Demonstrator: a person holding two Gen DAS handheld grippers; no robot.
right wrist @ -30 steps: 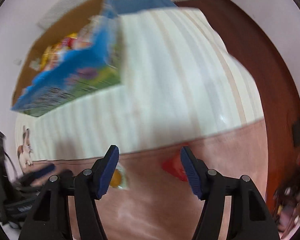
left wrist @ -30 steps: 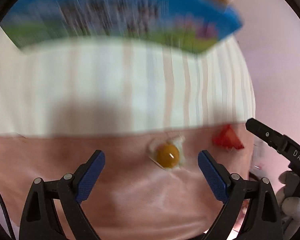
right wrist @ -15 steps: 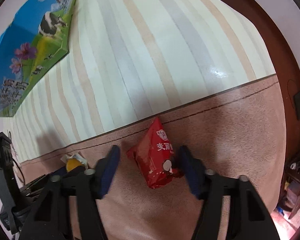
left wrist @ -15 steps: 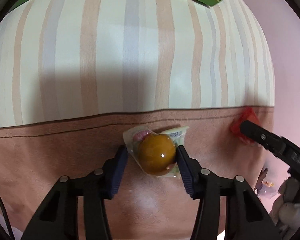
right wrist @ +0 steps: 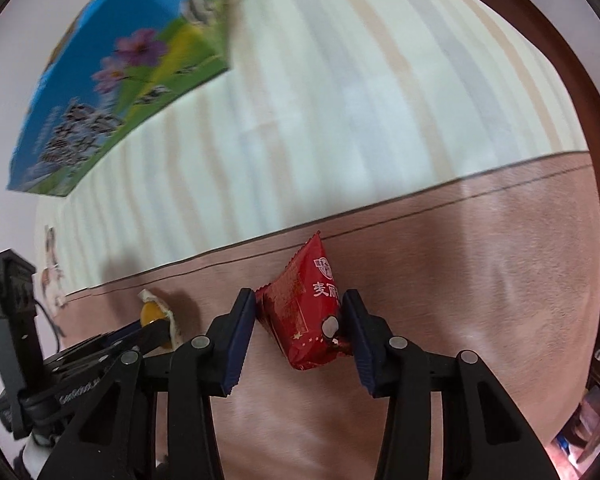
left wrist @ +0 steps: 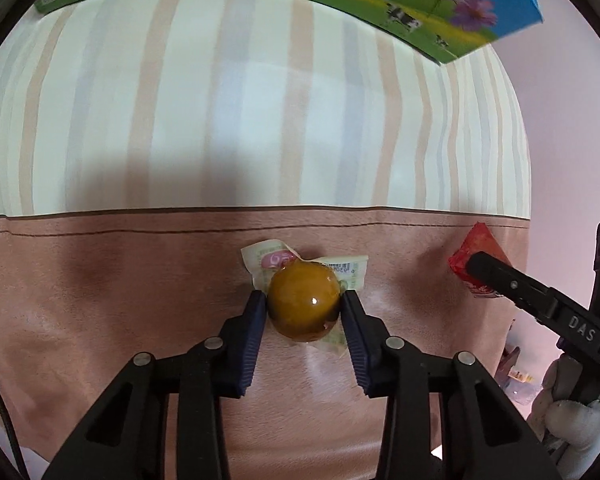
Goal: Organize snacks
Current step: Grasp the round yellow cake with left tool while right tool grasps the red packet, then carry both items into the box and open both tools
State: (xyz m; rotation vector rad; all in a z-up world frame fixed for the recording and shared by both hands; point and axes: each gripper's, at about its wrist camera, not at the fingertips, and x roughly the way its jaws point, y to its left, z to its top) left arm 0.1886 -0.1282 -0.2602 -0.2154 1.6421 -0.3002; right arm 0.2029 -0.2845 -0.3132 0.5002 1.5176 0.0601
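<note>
A round amber-brown glossy snack in clear wrapping (left wrist: 304,306), its edges printed cream and pink. A red foil snack packet (right wrist: 310,312) with white characters and a small white dot. A cardboard box (right wrist: 112,92) printed sky blue above grass green, with purple flowers and black-and-white cows. A cloth-covered surface (left wrist: 260,120), cream with pale tan and grey-blue stripes far, plain dusty pink near, thin brown lines between. Black grippers with dark blue ribbed pads (left wrist: 256,320).
</note>
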